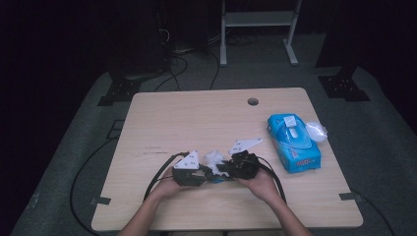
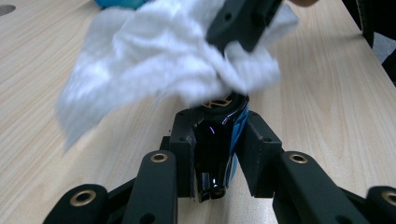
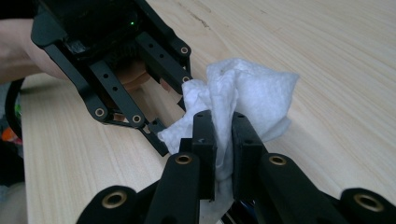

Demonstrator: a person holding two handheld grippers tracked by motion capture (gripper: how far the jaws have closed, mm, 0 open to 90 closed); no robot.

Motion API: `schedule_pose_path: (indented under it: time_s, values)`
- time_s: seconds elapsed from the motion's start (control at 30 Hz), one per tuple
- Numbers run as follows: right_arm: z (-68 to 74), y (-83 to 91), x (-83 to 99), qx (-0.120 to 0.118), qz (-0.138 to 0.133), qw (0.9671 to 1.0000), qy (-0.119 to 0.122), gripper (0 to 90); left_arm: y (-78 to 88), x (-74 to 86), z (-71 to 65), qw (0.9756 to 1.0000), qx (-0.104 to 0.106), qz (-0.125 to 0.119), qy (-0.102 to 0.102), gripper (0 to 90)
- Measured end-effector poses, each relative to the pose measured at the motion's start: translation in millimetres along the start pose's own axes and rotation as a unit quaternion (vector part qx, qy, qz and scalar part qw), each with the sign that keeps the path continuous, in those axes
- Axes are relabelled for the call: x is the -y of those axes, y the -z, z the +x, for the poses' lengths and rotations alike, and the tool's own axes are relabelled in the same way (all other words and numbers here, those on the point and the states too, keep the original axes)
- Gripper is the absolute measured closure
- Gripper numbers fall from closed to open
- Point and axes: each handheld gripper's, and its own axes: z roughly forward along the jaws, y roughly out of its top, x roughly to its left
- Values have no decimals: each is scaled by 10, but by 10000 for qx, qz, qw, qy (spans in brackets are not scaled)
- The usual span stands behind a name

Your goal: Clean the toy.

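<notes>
Right tool (image 3: 223, 144) clamping white tissue (image 3: 247, 93), left tool (image 2: 219, 149) gripping dark glossy object (image 2: 212, 149); blue tissue pack (image 1: 293, 142) nearby

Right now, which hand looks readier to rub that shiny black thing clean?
The right. Its tool already pinches the crumpled white tissue against the glossy black object, which the left tool clamps, so the left is probably busy steadying it.

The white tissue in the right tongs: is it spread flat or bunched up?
Bunched up. The right tongs pinch the white tissue in crumpled folds, pressed against the shiny black object that the left tongs hold.
</notes>
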Motion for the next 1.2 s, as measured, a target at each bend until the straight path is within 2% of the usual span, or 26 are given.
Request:
schedule_pose_path:
  time_s: [0.1,0.17,0.23,0.3,0.4,0.47,0.6,0.67,0.73,0.77,0.83,0.87,0.93,1.03,1.07,1.13,1.2]
  values:
    - [-25,31,-19,188,144,9997,105,820,2,-5,2,10000,-12,24,-20,689]
    - [-59,66,-11,278,171,9995,12,820,2,-11,3,10000,-4,44,-22,689]
    - [-30,33,-14,190,97,9998,-35,820,-1,-12,1,10000,-5,40,-9,689]
    - [31,-46,-43,-8,39,10000,-41,820,-2,-14,-2,10000,-5,51,4,689]
    - [116,-129,-90,-16,54,10000,82,819,10,-8,2,10000,-6,66,18,689]
    - [86,-108,-78,-38,68,9999,69,819,11,-5,4,10000,2,81,33,690]
    - [-28,22,-8,234,54,9997,-33,819,-1,-10,6,10000,0,73,52,691]
    - [-38,32,3,234,29,9996,-123,819,-3,-13,3,10000,-1,78,61,691]
    - [9,-10,-17,173,-1,9998,-26,816,0,-15,4,9999,-1,105,20,691]
    - [51,-42,-30,50,-3,10000,43,814,-2,-15,1,9999,2,100,30,691]
    - [133,-88,-53,185,37,9993,307,815,4,-12,3,9999,0,112,45,692]
    - [134,-83,-61,197,75,9992,354,816,5,-8,3,9999,9,121,52,693]
    - [85,-38,-44,202,101,9994,275,815,3,-6,5,9999,14,115,65,694]
    - [1,47,7,338,88,9993,159,815,1,-6,11,9999,14,106,80,694]
    - [-100,133,78,459,60,9989,11,816,0,-7,13,9999,23,106,107,694]
    - [-172,212,138,483,-3,9987,-186,816,-4,-8,12,9999,21,105,103,694]
    - [-198,281,173,615,37,9980,-153,816,-7,-10,13,9999,20,103,116,694]
